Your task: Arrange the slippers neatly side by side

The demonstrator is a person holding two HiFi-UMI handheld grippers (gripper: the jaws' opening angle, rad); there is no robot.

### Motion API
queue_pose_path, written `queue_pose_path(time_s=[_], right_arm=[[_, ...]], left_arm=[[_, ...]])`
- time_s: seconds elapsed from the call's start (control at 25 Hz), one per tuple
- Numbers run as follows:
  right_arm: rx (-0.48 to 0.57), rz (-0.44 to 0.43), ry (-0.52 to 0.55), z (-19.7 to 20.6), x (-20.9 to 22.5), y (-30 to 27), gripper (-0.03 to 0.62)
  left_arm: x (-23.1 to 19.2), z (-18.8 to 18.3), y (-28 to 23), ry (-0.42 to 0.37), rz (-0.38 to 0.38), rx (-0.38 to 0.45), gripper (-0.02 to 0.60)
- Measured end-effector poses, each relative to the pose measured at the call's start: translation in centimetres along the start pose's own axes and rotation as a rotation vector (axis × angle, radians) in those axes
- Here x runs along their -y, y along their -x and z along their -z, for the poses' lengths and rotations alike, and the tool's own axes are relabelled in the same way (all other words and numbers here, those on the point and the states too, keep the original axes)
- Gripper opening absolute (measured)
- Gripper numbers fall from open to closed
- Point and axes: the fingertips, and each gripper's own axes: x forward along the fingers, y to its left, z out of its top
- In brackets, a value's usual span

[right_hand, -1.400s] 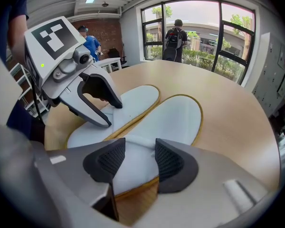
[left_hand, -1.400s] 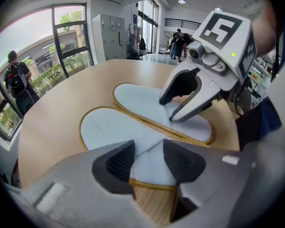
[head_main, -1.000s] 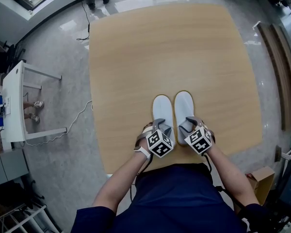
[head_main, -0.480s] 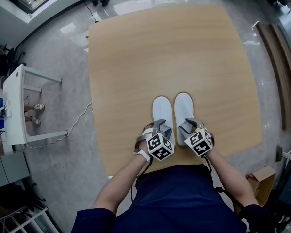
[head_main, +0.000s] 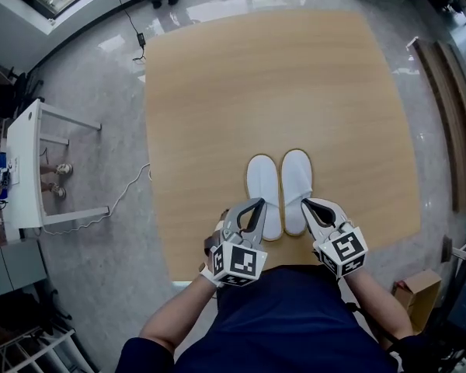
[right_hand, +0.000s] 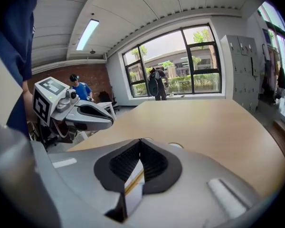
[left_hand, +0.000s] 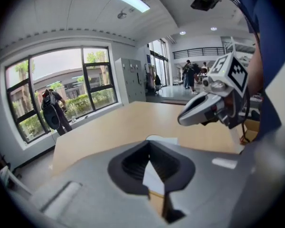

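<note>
Left gripper [head_main: 255,203] and right gripper [head_main: 307,202] jaws just closed, both empty, near the heels. Slippers [head_main: 263,185] lie parallel, just beside each other on counter [head_main: 256,76]; arrangement looks done.

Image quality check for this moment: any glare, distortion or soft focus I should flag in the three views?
Head view: fisheye bows the table edges; bright reflections on the glossy floor; slippers sharp. Left gripper view: dark vignette, the left gripper soft near the lens. Right gripper view: window bright yet readable, table in focus.
</note>
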Motion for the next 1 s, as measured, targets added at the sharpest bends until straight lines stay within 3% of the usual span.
queue_pose_path(time_s=[0.04,0.16,0.24,0.44,0.8,1.0], right_arm=[[0.028,0.003,0.025,-1.1,-0.4,0.2,0.011],[0.098,0.030,0.141,-4.9,-1.8,0.7,0.011],[0.146,0.045,0.185,-7.1,-2.7,1.0,0.011],[0.229,0.030,0.116,-10.0,-3.5,2.2,0.011],[0.172,0.040,0.085,-8.3,-2.1,3.1,0.011],[0.163,0.032,0.098,-8.0,-2.5,2.7,0.011]], left_arm=[[0.2,-0.7,0.3,0.041,0.008,0.022,0.003],[1.3,-2.7,0.5,0.273,0.076,0.080,0.003],[2.1,-3.9,0.3,0.344,0.117,0.108,0.003],[3.1,-5.6,0.1,0.293,0.148,0.142,0.003],[3.8,-5.0,-0.2,0.298,0.173,0.102,0.003],[3.3,-4.6,-0.5,0.303,0.149,0.094,0.003]])
